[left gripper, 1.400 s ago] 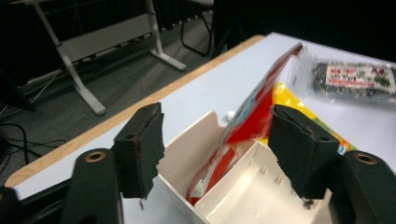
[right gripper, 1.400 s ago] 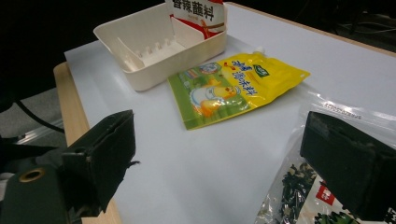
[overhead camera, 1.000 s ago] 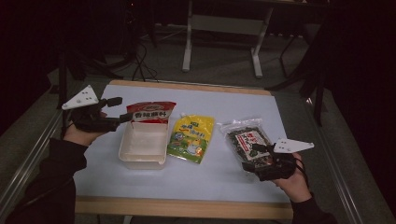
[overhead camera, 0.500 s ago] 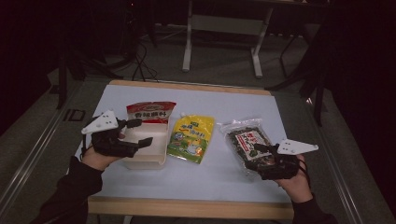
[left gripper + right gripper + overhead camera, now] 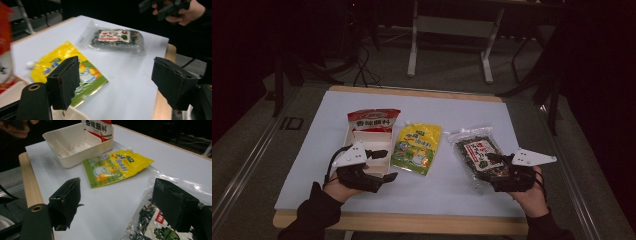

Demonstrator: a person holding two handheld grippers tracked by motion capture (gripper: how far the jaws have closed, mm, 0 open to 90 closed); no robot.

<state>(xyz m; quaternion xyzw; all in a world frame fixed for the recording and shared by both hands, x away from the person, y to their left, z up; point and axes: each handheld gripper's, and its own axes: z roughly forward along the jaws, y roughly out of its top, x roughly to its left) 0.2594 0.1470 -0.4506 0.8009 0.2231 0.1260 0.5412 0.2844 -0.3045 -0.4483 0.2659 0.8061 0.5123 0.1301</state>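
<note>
High view: we judge the sorting is only starting; left gripper (image 5: 379, 165) hovers over the cream plastic divided tray (image 5: 362, 140).
Left jaws: wide apart, empty.
Right gripper (image 5: 492, 167): jaws released, straddling the clear seaweed bag (image 5: 474, 150) on the white surface (image 5: 437, 190).
Next: we lower, close on the bag.

looks like a dim lab or studio: white-topped table (image 5: 462, 105) on bare floor, cables (image 5: 362, 65), metal stand legs (image 5: 449, 47) behind
</note>
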